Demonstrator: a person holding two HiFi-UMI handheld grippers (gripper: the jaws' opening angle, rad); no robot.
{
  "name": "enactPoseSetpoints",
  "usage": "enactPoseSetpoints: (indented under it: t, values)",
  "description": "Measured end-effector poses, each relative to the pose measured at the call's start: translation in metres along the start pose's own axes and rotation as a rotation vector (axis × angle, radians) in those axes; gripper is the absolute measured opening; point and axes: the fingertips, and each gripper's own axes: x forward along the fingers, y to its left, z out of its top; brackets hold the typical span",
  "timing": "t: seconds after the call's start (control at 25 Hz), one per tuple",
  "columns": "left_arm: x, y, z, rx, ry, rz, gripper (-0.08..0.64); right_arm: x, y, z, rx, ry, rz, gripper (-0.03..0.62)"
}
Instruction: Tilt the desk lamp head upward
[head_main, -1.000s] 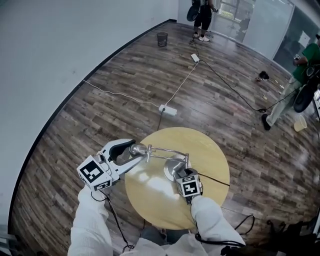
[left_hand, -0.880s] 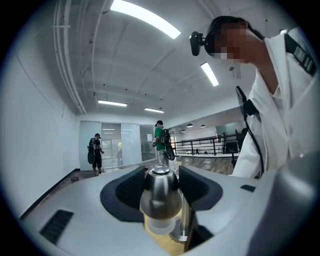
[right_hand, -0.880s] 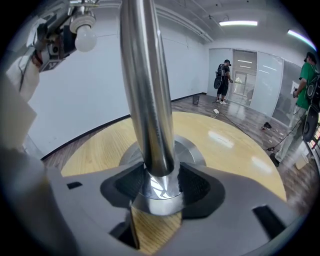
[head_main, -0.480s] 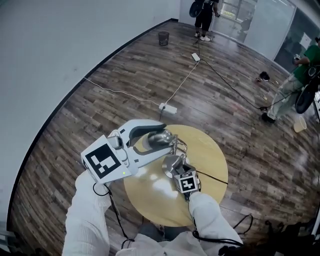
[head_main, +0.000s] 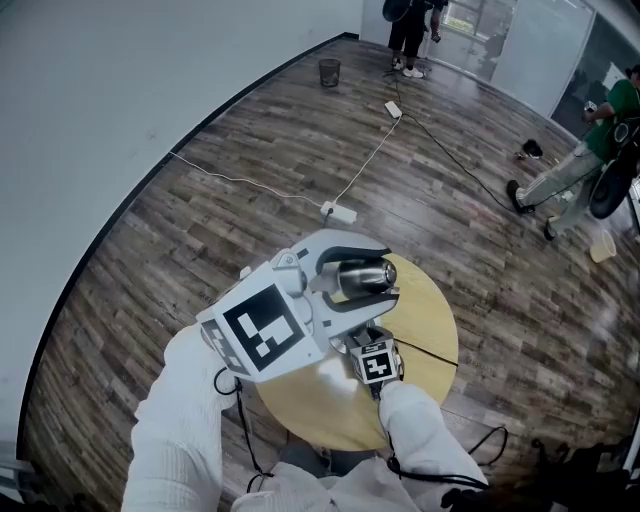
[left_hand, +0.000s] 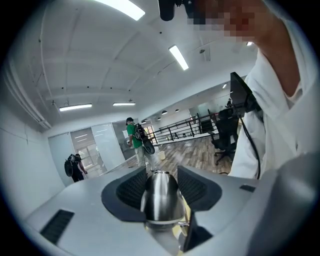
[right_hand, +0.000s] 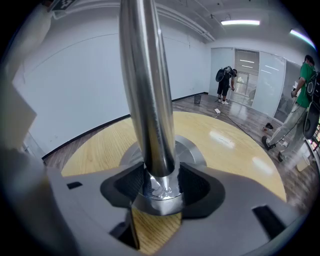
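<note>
The left hand-held gripper (head_main: 372, 272) grips the brushed-steel conical lamp head (head_main: 356, 277), its jaws having just closed a little further onto it; the head lies along the jaws, held up above the round pale wooden surface (head_main: 432, 325); the right hand-held gripper (right_hand: 159, 186) is clamped on the lamp's shiny steel upright pole (right_hand: 146, 95), just above the round metal base (right_hand: 194, 150) standing on that surface.

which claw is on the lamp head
The left claw, whose jaws have just been closing on the shiny lamp head between them; the right claw clamps the upright stem instead.
</note>
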Motion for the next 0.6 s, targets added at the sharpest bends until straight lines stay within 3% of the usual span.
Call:
enactPoseSetpoints:
  t: [0.2,0.36,0.6]
  values:
    - [0.002,0.0005,-0.0034,0.032,0.021,0.004,0.199,0.0071,0.0078,0.003,0.002,0.0,0.0,0.235]
    - [-0.0003,0.0028,-0.0007,-0.019,-0.034,0.033,0.199,0.0035,0.0043,0.0017,0.004,-0.007,-0.005,0.235]
    - [0.0038,0.0019,0.0055,-0.032,-0.084,0.065,0.206,-0.0017,-0.0005,-0.0002,0.005,-0.028,-0.003,0.235]
